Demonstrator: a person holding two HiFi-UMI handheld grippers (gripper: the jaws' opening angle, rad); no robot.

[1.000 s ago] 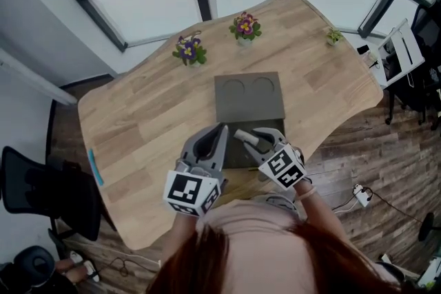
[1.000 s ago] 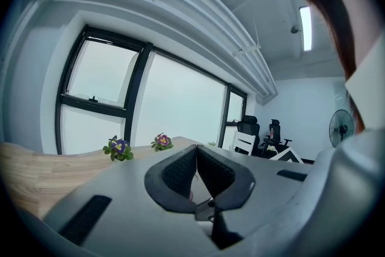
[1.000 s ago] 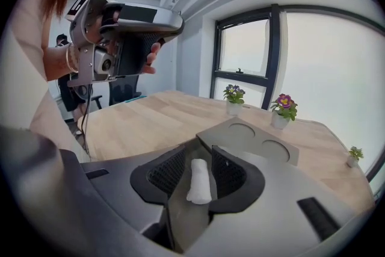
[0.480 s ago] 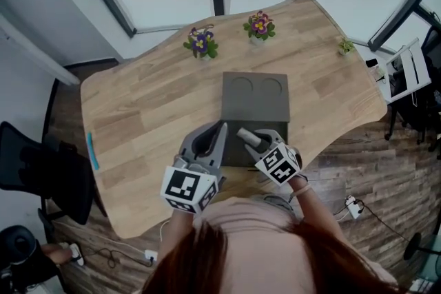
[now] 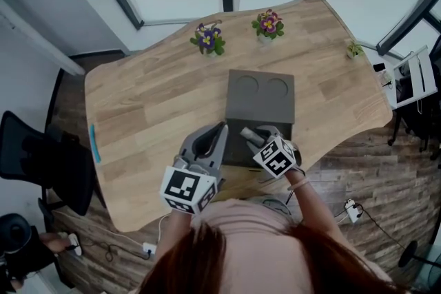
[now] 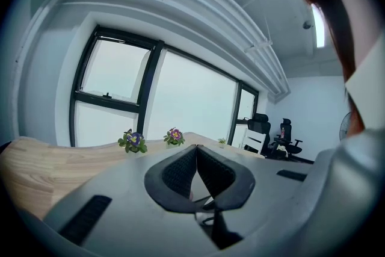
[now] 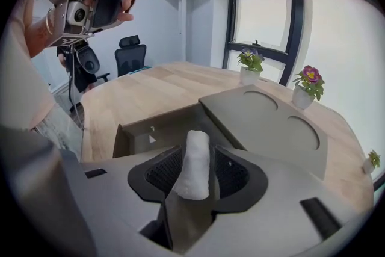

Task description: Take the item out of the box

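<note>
While you are standing at the near edge of the wooden counter [image 5: 151, 107], you are pointing your right claw [image 5: 252, 137] steeply down over the open grey box [image 5: 238, 148]. Its jaws have just been opening and are now standing spread. In the right gripper view, a white roll [image 7: 194, 164] is standing up between the pads of that claw [image 7: 198, 153], with a thin dark gap showing on the roll's right side. The roll is sitting above the box's open compartment [image 7: 150, 129], and you cannot tell whether it is touching the box floor. The box's lid [image 5: 260, 94], with two round dents, is lying folded back flat on the far side of the box.

You are holding your left claw [image 5: 219, 129] just left of the box, raised and pointing nearly level. The left gripper view shows its jaws [image 6: 197, 149] pressed together at the tips with nothing between them. Two flower pots [image 5: 209, 39] are standing along the counter's far edge.
</note>
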